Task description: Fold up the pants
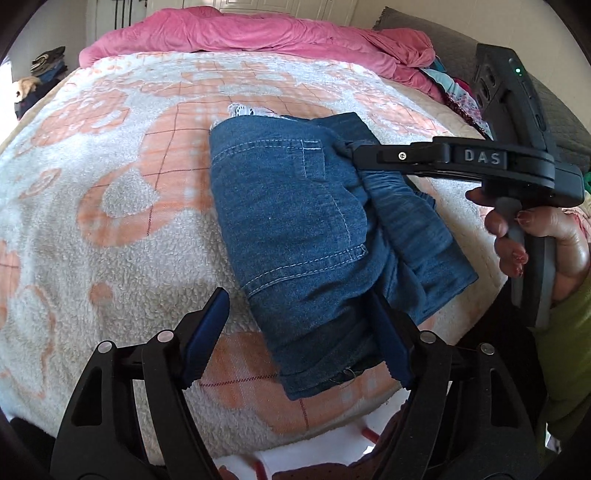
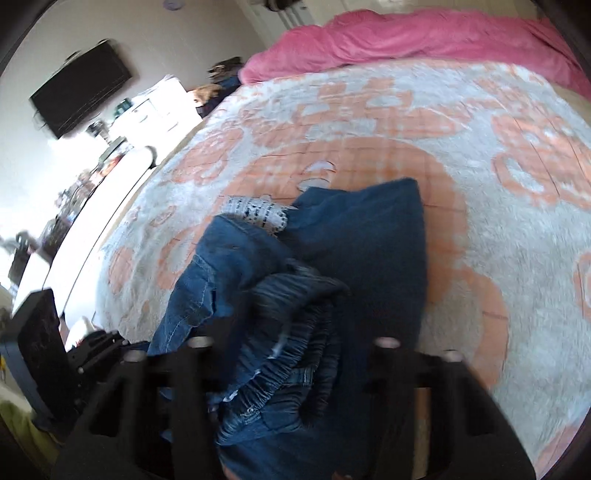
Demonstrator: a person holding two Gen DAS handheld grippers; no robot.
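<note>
Folded jeans (image 1: 295,236) lie mid-frame on the bed (image 1: 110,221); right gripper (image 1: 345,149) apparently pinches their waistband, left gripper (image 1: 295,325) spread wide, empty.

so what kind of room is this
Most likely a bedroom: the jeans lie on a bed with a peach-and-white blanket, a pink duvet is bunched at its far end, and a wall-mounted TV hangs nearby.

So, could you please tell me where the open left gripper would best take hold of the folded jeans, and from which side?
Probably the near hemmed end of the jeans, approached from the bed's near edge. That end lies flat and free on the blanket, already close to the open left gripper, while the right gripper is shut on the bunched waistband side.
</note>
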